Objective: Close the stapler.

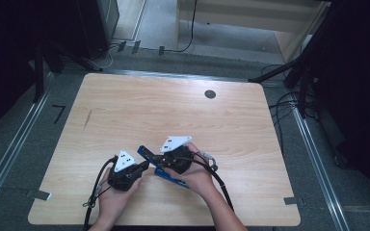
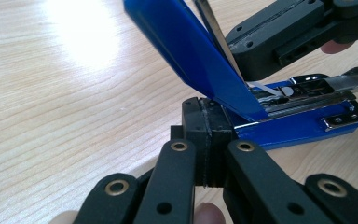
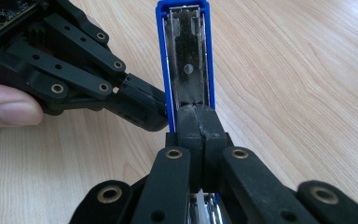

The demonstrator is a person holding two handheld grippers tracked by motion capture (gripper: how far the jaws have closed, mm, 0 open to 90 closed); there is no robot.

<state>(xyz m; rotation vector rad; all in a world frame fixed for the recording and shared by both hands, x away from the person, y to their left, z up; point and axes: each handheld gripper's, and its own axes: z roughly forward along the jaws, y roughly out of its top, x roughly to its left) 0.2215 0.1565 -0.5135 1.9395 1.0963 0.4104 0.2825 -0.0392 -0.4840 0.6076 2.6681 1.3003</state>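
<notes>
At the near edge of the pale wooden surface (image 1: pixel 125 106), I held a tool in each hand over an opened blue stapler (image 1: pixel 166 174). On the left, my left tool (image 1: pixel 143 167) sat low, its jaws pressed together with nothing between them, their tips against the stapler's side where the lid leaves the base. From the left gripper view, those closed tips (image 2: pixel 209 144) met the blue base (image 2: pixel 303 128) while the lid (image 2: pixel 191 51) stood tilted up and away, baring the metal staple channel (image 2: pixel 326 84) inside. Moving right, my right tool (image 1: pixel 158 159) came in from the other hand, its jaws likewise pressed together, tips resting on the underside of the raised lid. In the right gripper view, the closed tips (image 3: pixel 200 130) lay against the lid's silver metal lining (image 3: pixel 189 60), framed by its blue rim, with the left tool's tip touching that rim from the side. The stapler lay on the surface between my two hands, base down. Farther back, toward the right, a small dark round cap (image 1: pixel 210 94) was set into the surface.
</notes>
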